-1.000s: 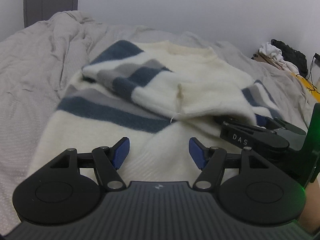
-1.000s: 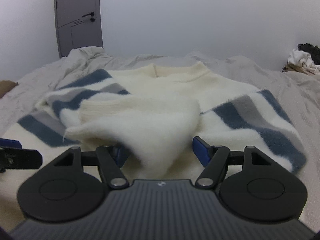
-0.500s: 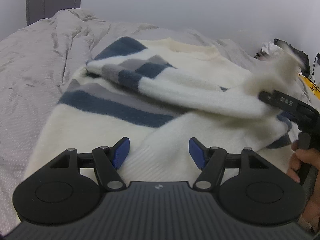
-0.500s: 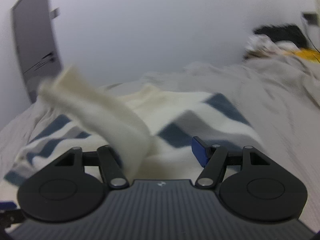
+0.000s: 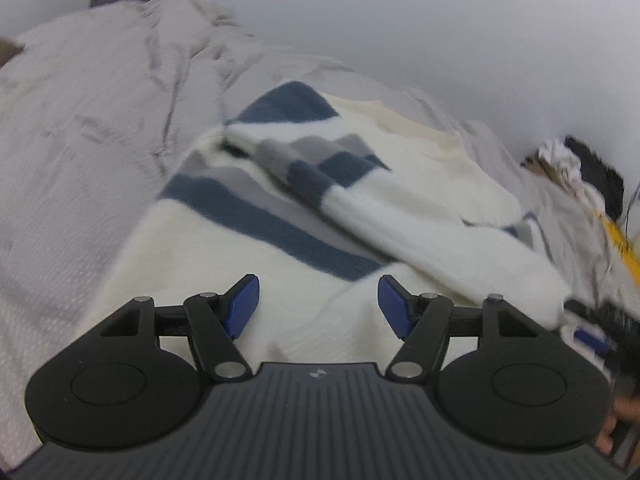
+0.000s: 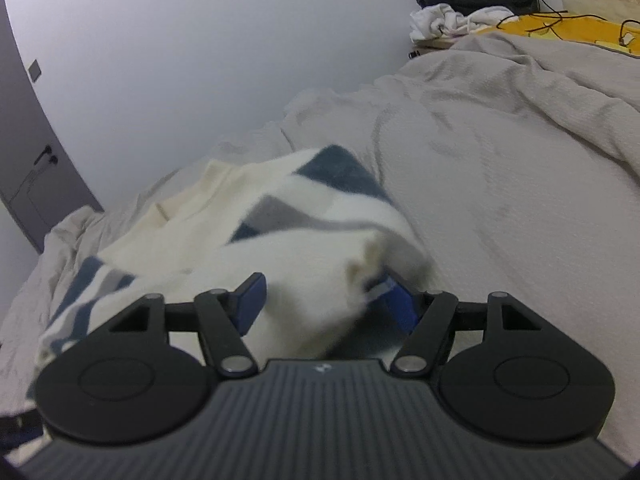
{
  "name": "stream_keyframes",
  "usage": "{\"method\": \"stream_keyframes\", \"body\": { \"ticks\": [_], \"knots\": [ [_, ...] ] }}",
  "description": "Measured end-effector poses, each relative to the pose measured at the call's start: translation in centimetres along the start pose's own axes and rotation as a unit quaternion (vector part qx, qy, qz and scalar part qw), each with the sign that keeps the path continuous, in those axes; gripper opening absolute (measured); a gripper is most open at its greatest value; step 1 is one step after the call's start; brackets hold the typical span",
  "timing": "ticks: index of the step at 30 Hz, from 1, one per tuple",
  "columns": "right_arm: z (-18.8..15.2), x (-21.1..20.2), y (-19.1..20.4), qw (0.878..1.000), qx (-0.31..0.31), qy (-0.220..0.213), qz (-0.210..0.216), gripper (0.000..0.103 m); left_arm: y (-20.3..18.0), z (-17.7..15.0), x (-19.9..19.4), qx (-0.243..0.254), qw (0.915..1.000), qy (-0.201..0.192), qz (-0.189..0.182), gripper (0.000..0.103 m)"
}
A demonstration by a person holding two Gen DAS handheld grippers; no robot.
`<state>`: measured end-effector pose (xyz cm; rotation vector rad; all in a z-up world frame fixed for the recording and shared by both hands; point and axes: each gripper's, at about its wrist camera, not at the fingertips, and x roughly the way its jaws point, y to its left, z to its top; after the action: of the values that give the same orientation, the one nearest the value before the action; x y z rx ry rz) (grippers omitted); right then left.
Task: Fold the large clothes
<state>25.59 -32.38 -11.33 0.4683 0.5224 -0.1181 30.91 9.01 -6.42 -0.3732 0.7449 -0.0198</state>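
Left wrist view: left gripper (image 5: 318,300), blue pads spread with nothing between them, above a fuzzy cream sweater (image 5: 420,184) with navy and grey stripes, lying on a crinkled beige bedspread (image 5: 80,128). Right wrist view alone shows the right gripper (image 6: 324,298), jaws wide, with a blurred cream sleeve (image 6: 320,276) between them; whether the pads pinch it cannot be told. Beyond: grey door (image 6: 24,148), heaped clothes (image 6: 460,12)

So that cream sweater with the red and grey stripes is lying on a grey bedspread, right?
Not quite. The sweater has blue and grey stripes, not red; the left wrist view shows them plainly. It is cream, and it does lie on the grey bedspread.
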Motion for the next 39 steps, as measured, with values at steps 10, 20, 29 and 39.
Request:
{"method": "stream_keyframes", "body": {
  "ticks": [10, 20, 29, 39],
  "knots": [
    [-1.7, -7.0, -2.5, 0.997, 0.016, 0.062, 0.030, 0.068, 3.5, 0.3, -4.8, -0.065, 0.9978, 0.001, 0.012, 0.071],
    [-4.6, -12.4, -5.4, 0.991, 0.062, 0.112, 0.049, 0.070, 7.6, -1.3, -8.3, -0.131, 0.9891, 0.062, 0.028, 0.071],
    [-6.5, -8.5, -9.5, 0.957, 0.195, 0.212, 0.001, 0.070, 14.0, -1.9, -10.3, -0.197, 0.9762, 0.087, 0.025, 0.070],
    [-7.1, -8.8, -9.5, 0.939, 0.253, 0.216, 0.088, 0.073, 16.7, -3.5, -6.3, -0.260, 0.9546, 0.143, -0.029, 0.070]
  ]
}}
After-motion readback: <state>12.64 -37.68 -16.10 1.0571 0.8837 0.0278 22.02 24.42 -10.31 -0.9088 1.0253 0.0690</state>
